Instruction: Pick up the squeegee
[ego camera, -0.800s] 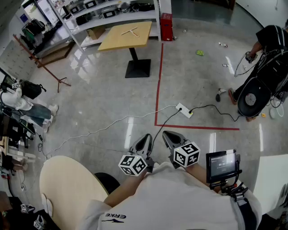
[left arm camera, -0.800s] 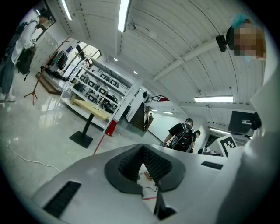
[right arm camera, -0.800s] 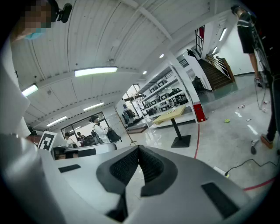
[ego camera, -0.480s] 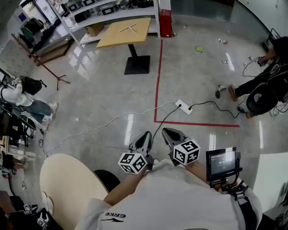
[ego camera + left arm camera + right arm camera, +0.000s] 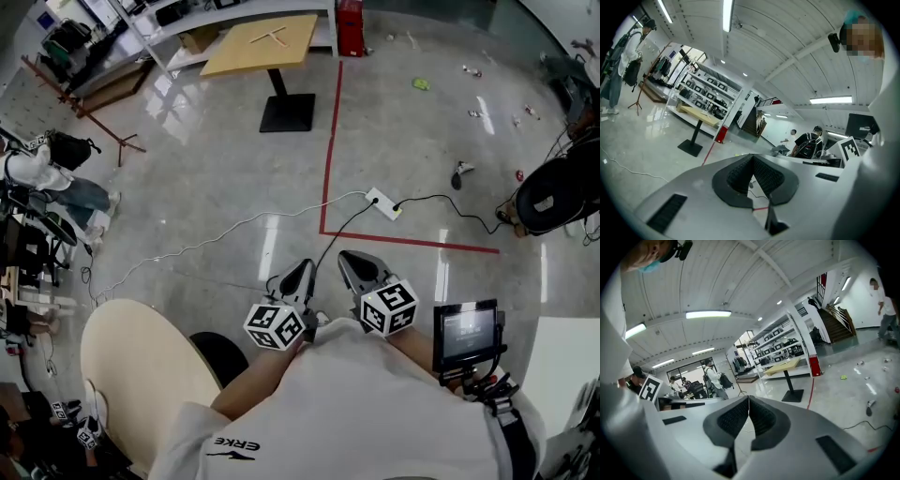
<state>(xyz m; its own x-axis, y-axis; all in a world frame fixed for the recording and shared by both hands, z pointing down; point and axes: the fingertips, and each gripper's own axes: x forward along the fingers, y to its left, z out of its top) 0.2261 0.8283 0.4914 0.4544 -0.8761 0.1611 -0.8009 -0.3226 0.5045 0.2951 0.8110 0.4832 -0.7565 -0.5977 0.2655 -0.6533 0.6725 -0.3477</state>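
The person is standing on a shiny grey floor (image 5: 187, 187) and is holding both tools close to the body. The left gripper (image 5: 300, 277) is pointing out over the floor, a little downward. In the left gripper view its two jaws are pressing together at the tips, and the left gripper (image 5: 751, 157) is holding nothing. The right gripper (image 5: 354, 266) is sitting just beside it, also tipping a little downward. In the right gripper view its jaws are closing tight on each other, with nothing between them, so the right gripper (image 5: 748, 398) is empty too. Each tool is carrying a marker cube (image 5: 275, 325) at its back end.

A thin T-shaped thing, which looks like the squeegee (image 5: 269, 36), is lying flat near the middle of the tabletop of a yellow table (image 5: 234, 58). That table is standing far from both tools, at the far side of the floor, on a black post with a square black foot (image 5: 287, 112).

A red tape line (image 5: 328, 159) is running along the floor from near the table toward the person and then turning right. A white power strip (image 5: 382, 203) is lying by that corner, with a black cable (image 5: 441, 223) and a white cable (image 5: 187, 267) trailing from it. A round cream tabletop (image 5: 141, 375) is showing at the lower left. A small screen (image 5: 466, 335) is sitting by the person's right arm.
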